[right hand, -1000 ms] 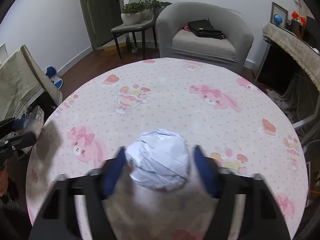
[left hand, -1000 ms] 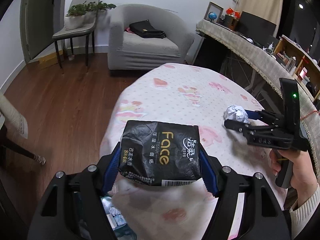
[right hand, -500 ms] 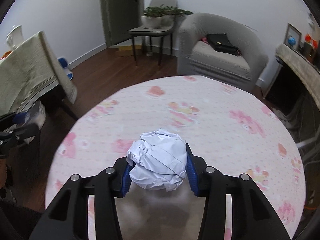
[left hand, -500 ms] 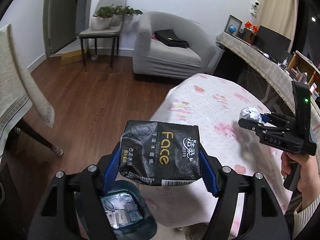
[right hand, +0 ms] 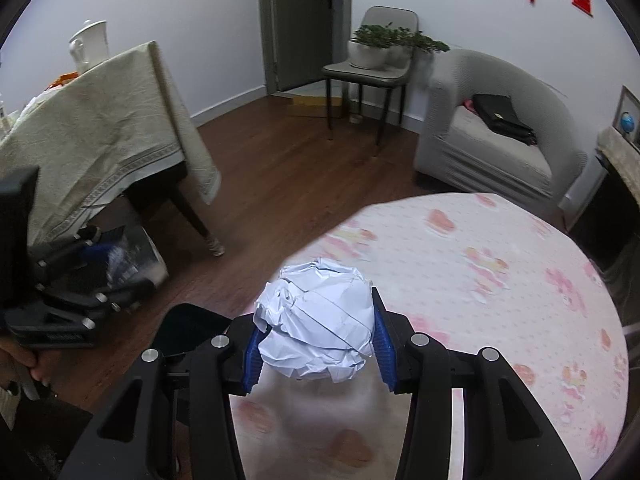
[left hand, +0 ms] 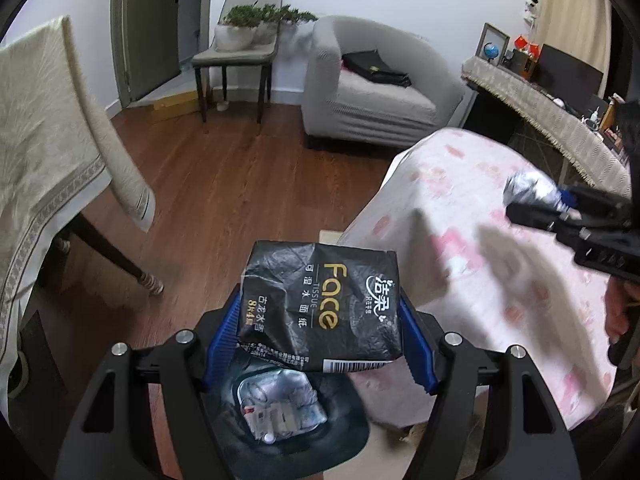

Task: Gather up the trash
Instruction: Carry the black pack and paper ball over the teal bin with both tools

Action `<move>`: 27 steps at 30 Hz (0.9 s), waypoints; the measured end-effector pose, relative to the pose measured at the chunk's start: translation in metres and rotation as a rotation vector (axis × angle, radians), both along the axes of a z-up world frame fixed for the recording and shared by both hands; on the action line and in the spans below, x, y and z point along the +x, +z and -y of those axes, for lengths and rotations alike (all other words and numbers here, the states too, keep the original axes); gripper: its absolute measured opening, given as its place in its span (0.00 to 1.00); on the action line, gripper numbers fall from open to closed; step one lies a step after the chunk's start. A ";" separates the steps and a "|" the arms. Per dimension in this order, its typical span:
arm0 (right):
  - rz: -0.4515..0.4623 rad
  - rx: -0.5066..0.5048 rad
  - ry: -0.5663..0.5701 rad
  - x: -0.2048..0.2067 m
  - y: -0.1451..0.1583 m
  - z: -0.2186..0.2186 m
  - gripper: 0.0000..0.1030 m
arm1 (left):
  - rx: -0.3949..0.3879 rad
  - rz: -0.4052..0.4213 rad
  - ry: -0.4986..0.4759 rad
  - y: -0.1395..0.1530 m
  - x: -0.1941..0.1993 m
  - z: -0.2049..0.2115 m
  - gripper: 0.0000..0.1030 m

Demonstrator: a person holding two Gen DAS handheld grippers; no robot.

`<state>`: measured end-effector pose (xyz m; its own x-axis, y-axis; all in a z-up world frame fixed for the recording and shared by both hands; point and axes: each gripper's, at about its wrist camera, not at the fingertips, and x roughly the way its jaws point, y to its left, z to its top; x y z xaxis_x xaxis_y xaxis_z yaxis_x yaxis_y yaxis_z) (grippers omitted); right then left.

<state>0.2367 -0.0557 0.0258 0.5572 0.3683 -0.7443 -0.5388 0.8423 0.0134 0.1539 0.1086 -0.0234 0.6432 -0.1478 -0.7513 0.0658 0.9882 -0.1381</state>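
Observation:
My left gripper [left hand: 320, 340] is shut on a black tissue packet [left hand: 320, 304] marked "Face" and holds it in the air right above a dark trash bin [left hand: 340, 440] on the floor; the bin holds crumpled wrappers [left hand: 280, 412]. My right gripper [right hand: 316, 344] is shut on a crumpled white paper ball [right hand: 316, 324] above the edge of the round table with the pink-patterned cloth [right hand: 500, 280]. The right gripper and its ball also show in the left wrist view [left hand: 528, 188]. The bin shows in the right wrist view [right hand: 188, 328], left of the table.
A second table with a beige cloth [left hand: 44, 152] and dark legs stands to the left of the bin. A grey armchair [left hand: 372, 92] with a black bag, and a chair with potted plants [left hand: 248, 40], stand at the back across brown wood floor.
Both grippers have swung left, off the table toward the floor. The left gripper with the packet now hangs directly over the bin. The right gripper with the paper ball has reached the table's left edge.

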 end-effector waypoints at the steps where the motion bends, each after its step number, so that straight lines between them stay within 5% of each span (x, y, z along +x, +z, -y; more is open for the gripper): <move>1: -0.002 0.001 0.008 -0.001 0.000 -0.005 0.45 | 0.011 -0.009 0.001 -0.004 -0.002 -0.002 0.71; 14: -0.035 0.031 0.095 -0.012 -0.008 -0.064 0.45 | 0.026 -0.095 0.025 -0.041 -0.023 -0.030 0.71; 27: -0.083 0.040 0.149 -0.018 -0.025 -0.120 0.45 | 0.032 -0.292 0.033 -0.111 -0.041 -0.052 0.71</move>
